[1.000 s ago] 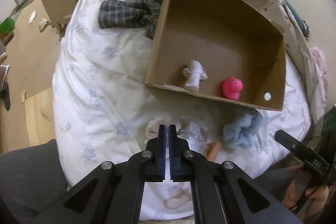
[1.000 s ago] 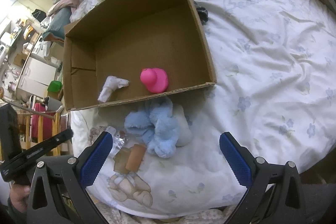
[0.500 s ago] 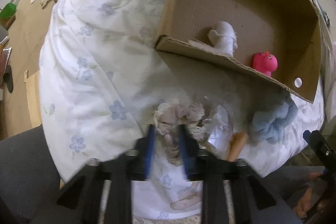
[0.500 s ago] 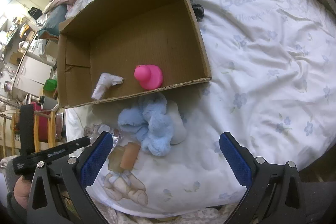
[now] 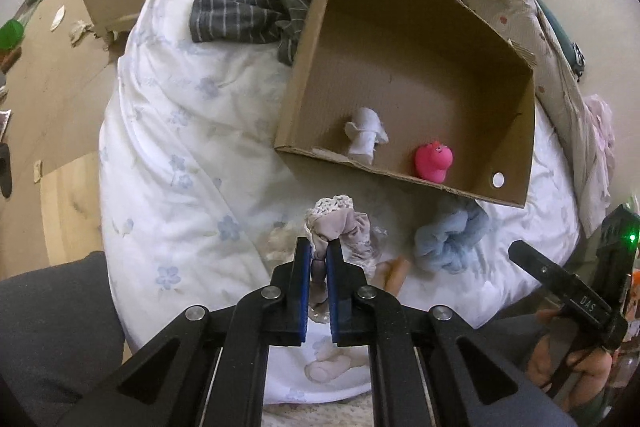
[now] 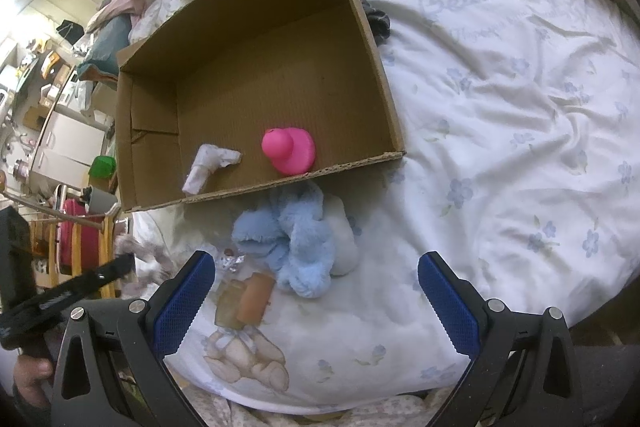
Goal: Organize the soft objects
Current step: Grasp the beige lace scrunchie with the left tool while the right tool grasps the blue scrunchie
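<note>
Left wrist view: left gripper [image 5: 319,253] jaws clamped on mauve lace-trimmed scrunchie [image 5: 335,225], above bed [image 5: 168,155], near cardboard box [image 5: 316,15].

Right wrist view: right gripper [image 6: 316,291] jaws wide, empty, over blue fluffy scrunchie [image 6: 294,241] beside box.

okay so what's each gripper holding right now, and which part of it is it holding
The left gripper is shut on the pinkish fabric scrunchie with lace trim, pinching a fold at its near edge. The right gripper is open and holds nothing.
</note>
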Demonstrator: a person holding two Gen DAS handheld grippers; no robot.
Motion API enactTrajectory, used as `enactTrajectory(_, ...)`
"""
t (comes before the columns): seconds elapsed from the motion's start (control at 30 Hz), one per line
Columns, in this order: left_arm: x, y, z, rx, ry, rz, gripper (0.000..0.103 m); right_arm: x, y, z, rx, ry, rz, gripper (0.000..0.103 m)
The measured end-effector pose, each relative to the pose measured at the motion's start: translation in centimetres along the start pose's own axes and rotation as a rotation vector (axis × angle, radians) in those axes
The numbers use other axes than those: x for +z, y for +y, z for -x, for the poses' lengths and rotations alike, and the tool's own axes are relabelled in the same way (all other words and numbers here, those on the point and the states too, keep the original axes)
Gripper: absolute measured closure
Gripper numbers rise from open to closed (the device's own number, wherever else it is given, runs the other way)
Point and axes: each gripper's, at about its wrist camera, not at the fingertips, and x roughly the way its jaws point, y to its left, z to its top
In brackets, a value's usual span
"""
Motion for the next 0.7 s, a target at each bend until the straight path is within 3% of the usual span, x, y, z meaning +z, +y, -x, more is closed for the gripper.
enactTrajectory(0.07,-0.1,0.2,0.3,-0.013,0.0,0.019,0.096,0.0,0.0,0.0,-0.001,0.003,0.003,0.0)
enactTrajectory(0.2,-0.4,-0.1,0.3,0.035,-0.024,-0.012,0.096,0.0,-0.7,0.2,-0.004,-0.002,-0.019,0.0)
enactTrajectory(0.33,-1.0,-0.4,-0.3,0.043,-0.017,-0.036,0.096,-0.2,-1.1,-1.2,-0.011,0.053,-0.038,0.0)
enactTrajectory(0.7,-0.7,-1.3,-0.7,0.049,-0.031,-0.064,0.096,-0.6,4.0,-6.2,-0.111,0.131,0.117,0.0)
